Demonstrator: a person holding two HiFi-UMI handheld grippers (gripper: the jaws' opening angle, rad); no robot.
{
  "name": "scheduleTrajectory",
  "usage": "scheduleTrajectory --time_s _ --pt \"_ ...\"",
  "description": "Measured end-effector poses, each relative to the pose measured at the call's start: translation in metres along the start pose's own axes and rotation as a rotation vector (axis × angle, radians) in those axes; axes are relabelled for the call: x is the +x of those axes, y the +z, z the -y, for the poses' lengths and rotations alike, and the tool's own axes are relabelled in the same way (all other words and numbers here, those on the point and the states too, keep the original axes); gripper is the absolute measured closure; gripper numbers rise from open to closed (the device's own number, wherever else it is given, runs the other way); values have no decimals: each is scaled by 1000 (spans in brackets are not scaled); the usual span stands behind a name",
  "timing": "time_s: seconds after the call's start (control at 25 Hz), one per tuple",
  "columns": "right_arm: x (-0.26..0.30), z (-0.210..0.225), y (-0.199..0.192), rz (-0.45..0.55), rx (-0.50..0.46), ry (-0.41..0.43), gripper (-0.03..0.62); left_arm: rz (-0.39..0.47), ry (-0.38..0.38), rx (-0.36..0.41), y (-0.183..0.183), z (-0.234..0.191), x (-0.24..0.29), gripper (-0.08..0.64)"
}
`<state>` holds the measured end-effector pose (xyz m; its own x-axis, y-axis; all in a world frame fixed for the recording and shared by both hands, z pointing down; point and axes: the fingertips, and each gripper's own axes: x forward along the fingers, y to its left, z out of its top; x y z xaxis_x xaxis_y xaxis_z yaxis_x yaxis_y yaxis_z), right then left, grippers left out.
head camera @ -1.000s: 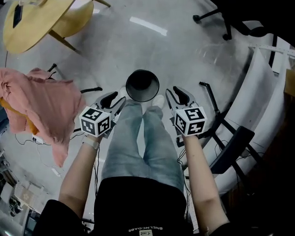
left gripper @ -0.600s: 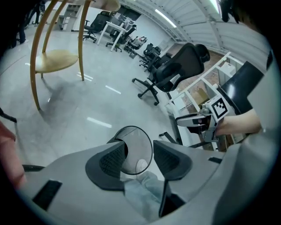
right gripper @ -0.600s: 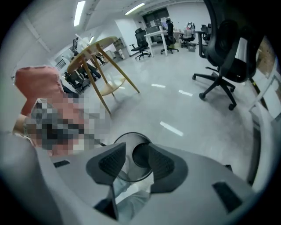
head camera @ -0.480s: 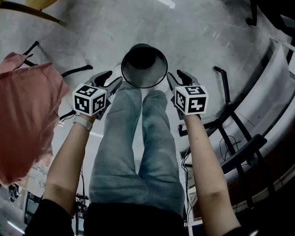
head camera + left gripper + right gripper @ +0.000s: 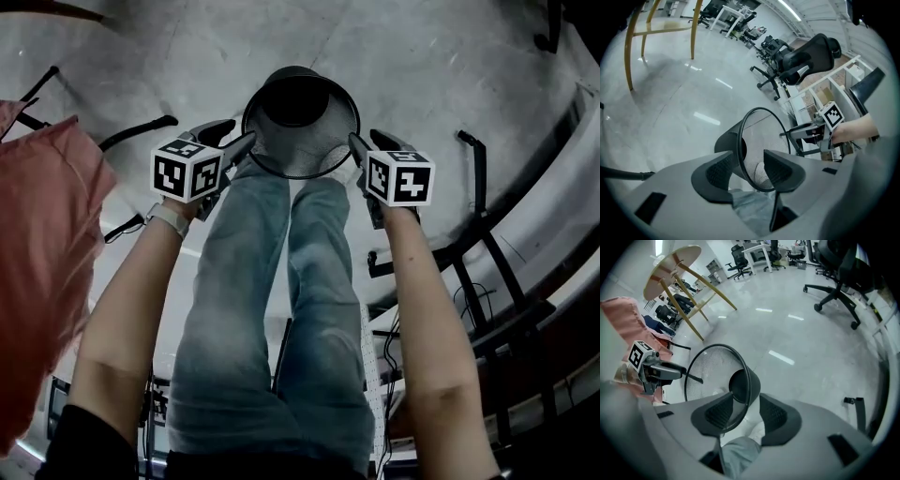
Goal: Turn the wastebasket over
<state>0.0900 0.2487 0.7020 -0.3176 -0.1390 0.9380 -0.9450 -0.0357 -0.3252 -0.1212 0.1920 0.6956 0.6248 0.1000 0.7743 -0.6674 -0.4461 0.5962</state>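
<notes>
A black mesh wastebasket (image 5: 300, 122) stands upright on the grey floor, mouth up, just beyond the person's feet. My left gripper (image 5: 246, 142) is at its left rim and my right gripper (image 5: 356, 145) at its right rim. In the left gripper view the wire rim (image 5: 759, 140) runs between the parted jaws of the left gripper (image 5: 747, 161), and neither pad presses on it. In the right gripper view the basket (image 5: 717, 376) leans across the picture. Its rim lies between the jaws of the right gripper (image 5: 746, 399), which are opening.
The person's jeans-clad legs (image 5: 281, 300) fill the middle below the basket. A pink cloth (image 5: 47, 234) hangs at the left. Black stand legs (image 5: 141, 131) lie on the floor at the left, a dark frame (image 5: 478, 187) at the right. Office chairs (image 5: 839, 277) and a wooden table (image 5: 689, 282) stand farther off.
Both grippers have sunk from beside the knees to the basket's rim, one on each side. Their jaws stand wider than before. The basket looks larger and nearer.
</notes>
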Motion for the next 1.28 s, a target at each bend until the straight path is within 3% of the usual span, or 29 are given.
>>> scheduleTrajectory --time_s 0.28,0.44,0.6,0.72,0.84,1.04,1.28 --pt "27 -7 -17 -60 18 33 430 -35 -1 -42 -11 -18 29 371" --pt "34 1 -14 -55 62 -2 525 -53 -16 -84 -14 -19 37 456" --pt "38 3 -11 -73 150 22 547 -87 -13 -178 -17 -21 34 476" --pt "40 2 -4 -123 155 14 549 -99 -20 -282 -19 -17 24 477" --pt "42 -2 14 -185 116 6 551 -98 -14 -376 -17 -16 13 476" --pt "51 -10 68 -224 -56 12 551 -59 -16 -533 -6 -16 -6 465" --pt "75 -10 122 -254 -206 70 550 38 3 -637 22 -15 -13 457"
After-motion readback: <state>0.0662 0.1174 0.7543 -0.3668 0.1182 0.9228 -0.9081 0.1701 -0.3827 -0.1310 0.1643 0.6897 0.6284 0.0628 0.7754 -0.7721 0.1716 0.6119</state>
